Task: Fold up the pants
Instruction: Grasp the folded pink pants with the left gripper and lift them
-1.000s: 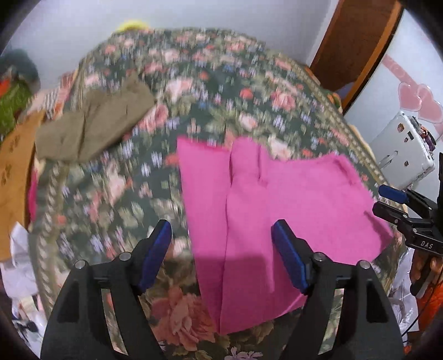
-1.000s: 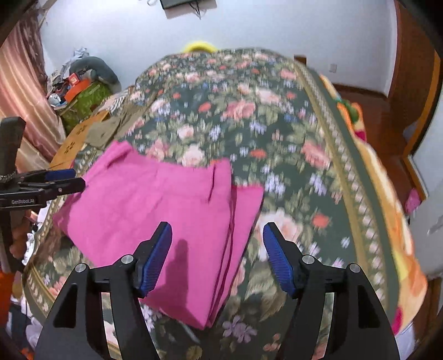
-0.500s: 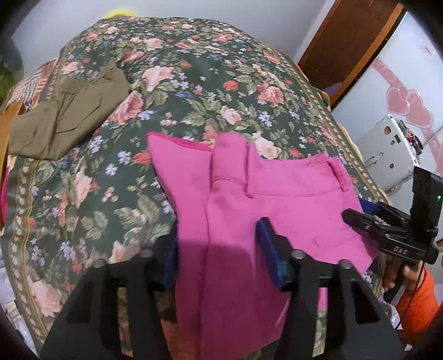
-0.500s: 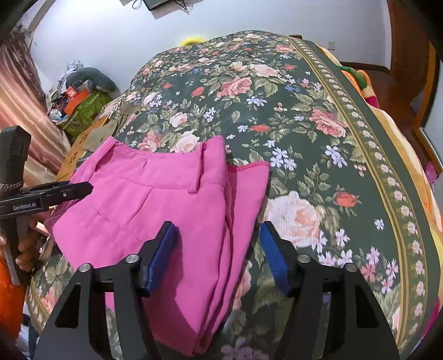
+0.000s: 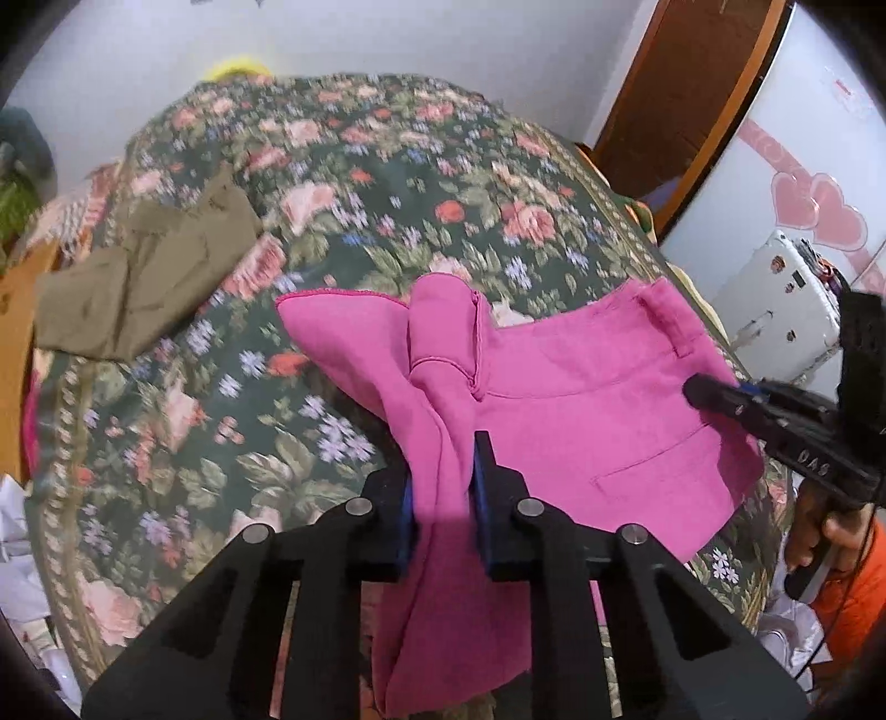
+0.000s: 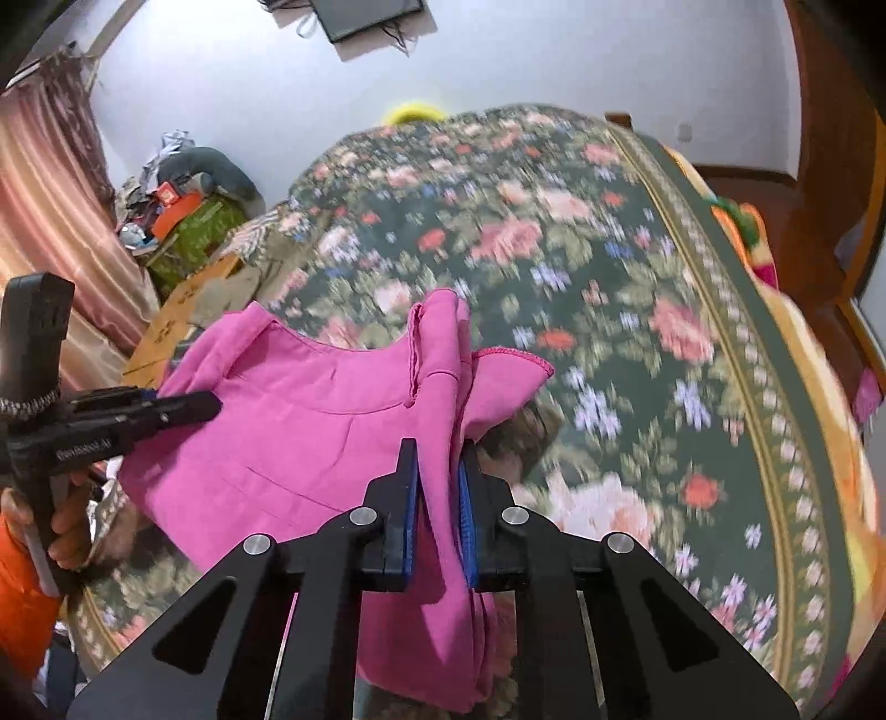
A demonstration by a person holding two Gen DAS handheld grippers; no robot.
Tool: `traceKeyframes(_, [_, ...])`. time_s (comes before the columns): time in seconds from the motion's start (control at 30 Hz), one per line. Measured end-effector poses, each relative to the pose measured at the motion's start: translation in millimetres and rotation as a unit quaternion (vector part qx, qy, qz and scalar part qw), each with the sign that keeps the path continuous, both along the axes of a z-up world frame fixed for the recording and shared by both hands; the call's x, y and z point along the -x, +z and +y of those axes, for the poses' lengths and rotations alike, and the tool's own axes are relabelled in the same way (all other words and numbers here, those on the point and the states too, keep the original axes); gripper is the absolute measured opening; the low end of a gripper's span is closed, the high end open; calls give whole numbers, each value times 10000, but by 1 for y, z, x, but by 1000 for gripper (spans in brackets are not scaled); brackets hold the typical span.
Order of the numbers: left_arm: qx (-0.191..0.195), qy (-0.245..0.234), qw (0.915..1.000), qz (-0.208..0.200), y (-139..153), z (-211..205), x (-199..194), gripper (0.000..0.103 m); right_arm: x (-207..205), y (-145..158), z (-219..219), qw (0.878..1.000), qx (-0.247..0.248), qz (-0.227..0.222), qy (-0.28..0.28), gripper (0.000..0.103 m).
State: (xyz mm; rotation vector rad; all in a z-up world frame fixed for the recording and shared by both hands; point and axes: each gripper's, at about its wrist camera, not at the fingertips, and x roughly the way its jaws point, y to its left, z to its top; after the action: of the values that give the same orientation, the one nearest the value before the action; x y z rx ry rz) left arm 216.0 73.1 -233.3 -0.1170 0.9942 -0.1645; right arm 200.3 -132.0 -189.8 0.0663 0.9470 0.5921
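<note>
The pink pants (image 5: pixel 554 421) lie folded on the floral bedspread (image 5: pixel 398 183) near its front edge, lifted into a ridge. My left gripper (image 5: pixel 443 487) is shut on a bunched fold of the pants. In its view the right gripper (image 5: pixel 720 396) reaches in from the right onto the pink cloth. In the right wrist view my right gripper (image 6: pixel 437 493) is shut on the pants (image 6: pixel 310 432) along their folded edge, and the left gripper (image 6: pixel 183 407) enters from the left, closed on the cloth.
Olive-brown pants (image 5: pixel 149 277) lie on the bed's far left. A white box (image 5: pixel 775 310) and a wooden door (image 5: pixel 686 94) stand to the right. Clutter and a curtain (image 6: pixel 50 232) sit left of the bed. A monitor (image 6: pixel 371 16) hangs on the wall.
Both grippers came down onto the pants and shut on them. The pink cloth is now lifted and bunched off the bedspread.
</note>
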Motion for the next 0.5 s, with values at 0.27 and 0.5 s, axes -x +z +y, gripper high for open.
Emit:
traceKeyframes(0.27, [-45,265,9975,-647,45,39,9,18,-15,52,42,9973,43,-668,317,11])
traceKeyframes(0.5, [-112,672,9934,-918,62,97,8,18,-33,65,98,9947,-52,-846,585,11])
